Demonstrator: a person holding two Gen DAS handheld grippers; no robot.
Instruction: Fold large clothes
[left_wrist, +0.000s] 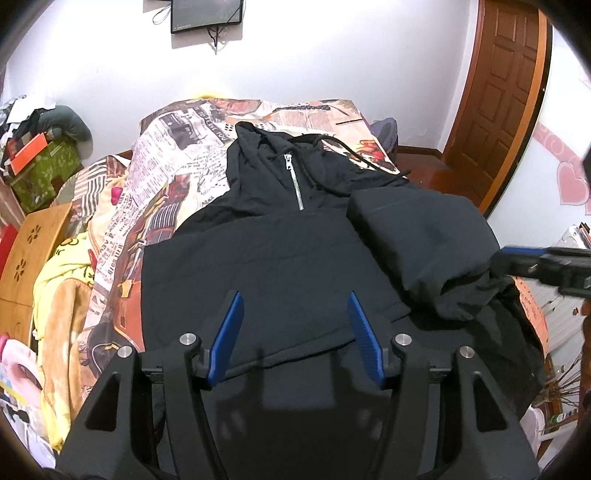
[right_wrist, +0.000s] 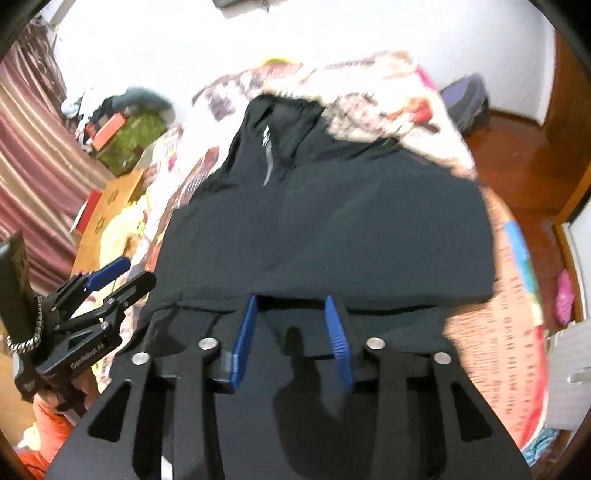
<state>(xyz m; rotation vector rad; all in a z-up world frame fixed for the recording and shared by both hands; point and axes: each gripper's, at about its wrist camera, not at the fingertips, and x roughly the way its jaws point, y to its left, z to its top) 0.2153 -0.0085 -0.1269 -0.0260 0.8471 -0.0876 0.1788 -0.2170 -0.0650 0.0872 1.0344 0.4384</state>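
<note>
1. We saw a black hooded pullover (left_wrist: 280, 258) lying face up on the bed (left_wrist: 155, 177), spread over a newspaper-print cover, its hood toward the far edge by the white wall.
2. Its silver zipper (left_wrist: 293, 181) ran down from the collar, and a drawstring (left_wrist: 354, 155) trailed toward the bed's right edge.
3. One sleeve (left_wrist: 424, 236) lay folded across the chest on the right side.
4. Our left gripper (left_wrist: 295, 332) hovered over the hem near the bed's near edge, its jaws parted and nothing between them.
5. Our right gripper (right_wrist: 291, 339) stood over the same hem; its jaws were parted, and we saw no cloth pinched, though the picture was blurred.
6. A brown door (left_wrist: 506, 92) stood beyond the bed's far right corner.
</note>
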